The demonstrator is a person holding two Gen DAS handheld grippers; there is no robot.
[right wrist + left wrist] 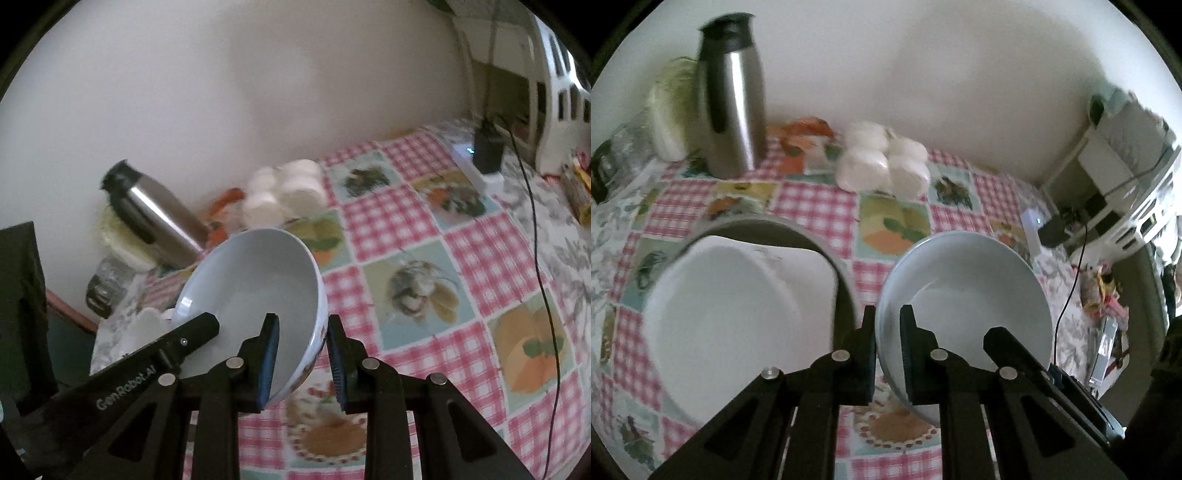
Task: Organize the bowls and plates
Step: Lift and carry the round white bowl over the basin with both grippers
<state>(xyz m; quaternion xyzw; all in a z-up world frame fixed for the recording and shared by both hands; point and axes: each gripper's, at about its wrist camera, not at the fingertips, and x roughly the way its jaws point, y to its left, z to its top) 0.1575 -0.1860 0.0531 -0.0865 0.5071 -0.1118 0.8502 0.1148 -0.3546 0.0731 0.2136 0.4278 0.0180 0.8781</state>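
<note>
A pale blue bowl point(964, 295) is held tilted above the checked tablecloth. My left gripper point(888, 332) is shut on its left rim. My right gripper point(302, 350) straddles the opposite rim of the same bowl point(255, 280), one finger inside and one outside; a small gap shows at the outer finger. The right gripper's finger point(1012, 347) shows inside the bowl in the left wrist view. A white squarish plate point(738, 306) lies on a grey round plate point(827, 258) to the left.
A steel thermos point(733, 99) stands at the back left. A pack of white rolls point(882, 162) lies by the wall. A power strip with a black adapter point(487, 151) and its cable point(543, 277) sit at the right. A white plastic crate point(557, 96) stands beyond.
</note>
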